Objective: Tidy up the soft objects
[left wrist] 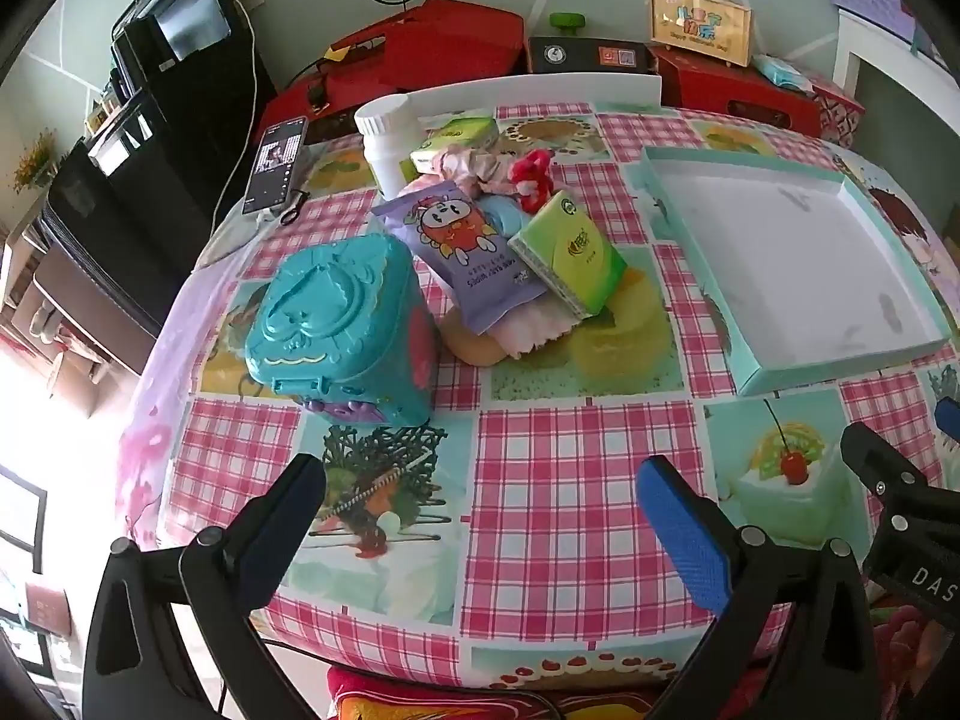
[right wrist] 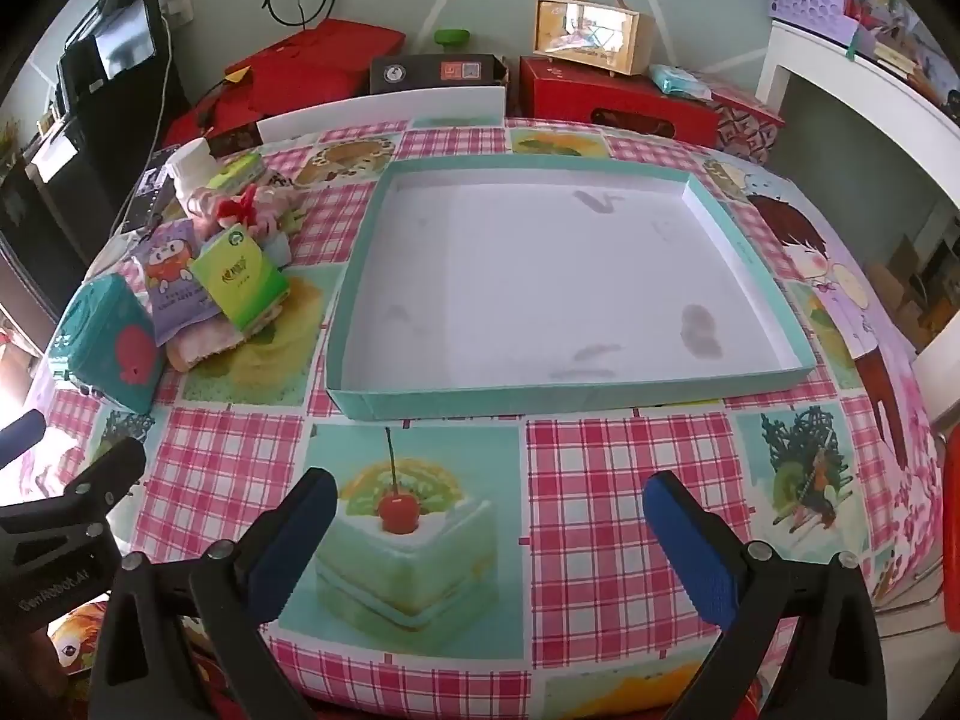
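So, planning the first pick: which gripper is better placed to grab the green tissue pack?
Probably the left gripper: open, facing the pile with the green tissue pack ahead. The right gripper faces the tray.

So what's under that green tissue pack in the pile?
The green tissue pack leans on a purple wipes packet and pink cloth. Anything deeper is covered.

You're in a home: a cake-print checked tablecloth, red gift boxes, a toy case
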Demonstrator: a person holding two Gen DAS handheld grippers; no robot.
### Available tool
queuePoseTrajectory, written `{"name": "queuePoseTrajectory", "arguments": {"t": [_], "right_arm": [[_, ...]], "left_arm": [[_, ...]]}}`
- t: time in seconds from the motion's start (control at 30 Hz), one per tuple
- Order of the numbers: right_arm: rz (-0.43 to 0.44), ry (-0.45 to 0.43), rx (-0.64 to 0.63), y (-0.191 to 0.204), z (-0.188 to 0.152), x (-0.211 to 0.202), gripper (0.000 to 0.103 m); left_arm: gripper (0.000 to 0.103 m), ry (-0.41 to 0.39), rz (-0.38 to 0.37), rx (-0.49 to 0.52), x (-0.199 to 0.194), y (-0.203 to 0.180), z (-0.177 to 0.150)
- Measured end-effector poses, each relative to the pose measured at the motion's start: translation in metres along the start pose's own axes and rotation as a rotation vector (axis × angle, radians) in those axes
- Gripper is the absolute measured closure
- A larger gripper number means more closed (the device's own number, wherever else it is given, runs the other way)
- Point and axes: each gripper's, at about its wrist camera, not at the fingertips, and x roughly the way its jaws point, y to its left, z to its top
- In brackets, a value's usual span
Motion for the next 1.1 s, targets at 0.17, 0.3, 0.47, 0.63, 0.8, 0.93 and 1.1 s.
{"name": "queuePoseTrajectory", "arguments": {"t": [0.17,0.3,0.47,0.63,0.8,0.93,1.1], "right_arm": [[0.000,-0.004,0.004,-0.0012,-0.0004,-0.0010,0.000],[0.000,-0.003,0.004,-0.0013,-0.0003,-0.0011,0.000],[0.000,-0.004,0.005,-0.0016,-0.0002,-0.0015,0.000],[0.000,-0.003,0.005,-0.0015,0.0000,-0.0015,0.000],[0.002,-0.002,0.009,-0.0029,0.0003,-0.0021,0.000],[0.003,-0.001,0.016,-0.0034,0.0001,-0.0021,0.000],[0.003,-0.001,0.015,-0.0039,0.0000,-0.0023,0.000]], "left_arm": [[0.000,-0.007,0.007,0.005,-0.0026,0.0002,0.0001],[0.000,-0.008,0.010,0.006,-0.0034,0.0019,0.0007],[0.000,-0.008,0.008,0.004,-0.0035,0.0010,0.0008],[0.000,-0.010,0.009,0.003,-0.0032,0.0017,0.0001],[0.000,-0.008,0.017,0.008,-0.0032,0.0021,-0.0002],[0.000,-0.004,0.023,0.011,-0.0029,0.0027,-0.0005],[0.000,0.001,0.026,0.016,-0.0027,0.0023,-0.0012]]}}
